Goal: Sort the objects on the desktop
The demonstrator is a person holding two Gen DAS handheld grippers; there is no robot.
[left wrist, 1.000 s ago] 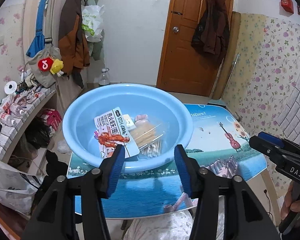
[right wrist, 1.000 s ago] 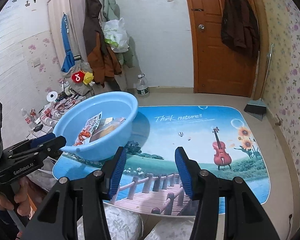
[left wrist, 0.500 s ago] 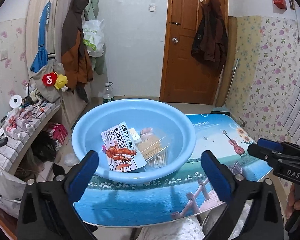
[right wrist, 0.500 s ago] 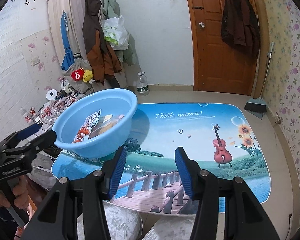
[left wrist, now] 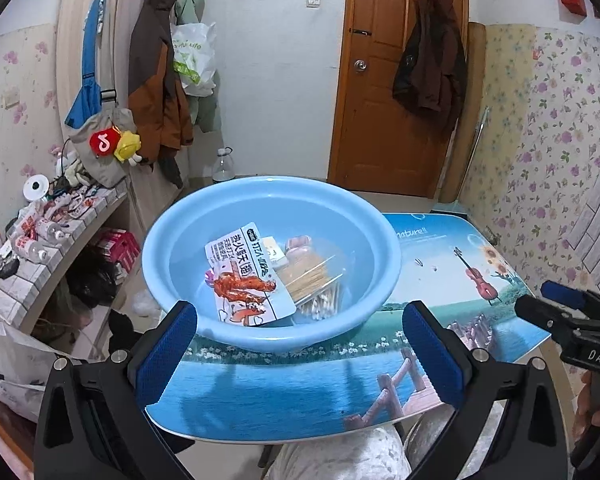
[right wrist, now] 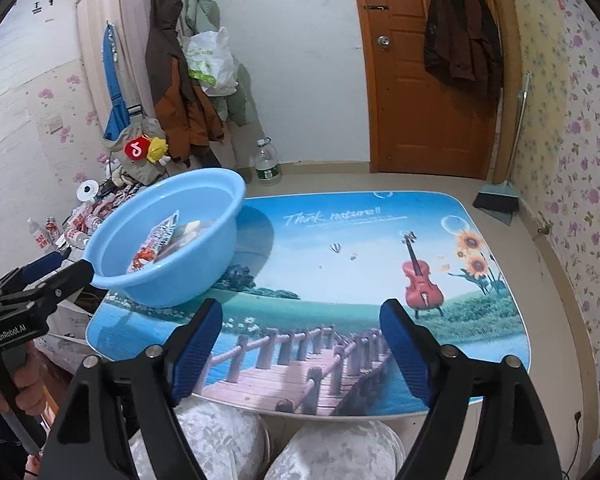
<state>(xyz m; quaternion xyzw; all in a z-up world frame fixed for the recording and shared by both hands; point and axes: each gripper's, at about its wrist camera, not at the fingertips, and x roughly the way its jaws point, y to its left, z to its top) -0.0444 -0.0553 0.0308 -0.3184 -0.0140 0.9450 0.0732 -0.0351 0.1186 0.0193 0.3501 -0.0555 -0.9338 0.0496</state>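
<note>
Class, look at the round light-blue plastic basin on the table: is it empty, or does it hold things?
Not empty. The round light-blue plastic basin holds a white snack packet with a red picture and a clear bag of cotton swabs.

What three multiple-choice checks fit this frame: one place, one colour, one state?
1. Where does the round light-blue plastic basin stand on the table with the printed landscape top?
A. at its left end
B. at its right end by the violin print
C. on the floor

2. What colour are the pads on the left gripper?
A. red
B. blue
C. green

3. What is between the pads of the right gripper?
A. the snack packet
B. the basin's rim
C. nothing

Key: 1 A, the basin sits at the left end in the right wrist view. 2 B, both pads show blue. 3 C, its jaws are opening over bare tabletop.
</note>
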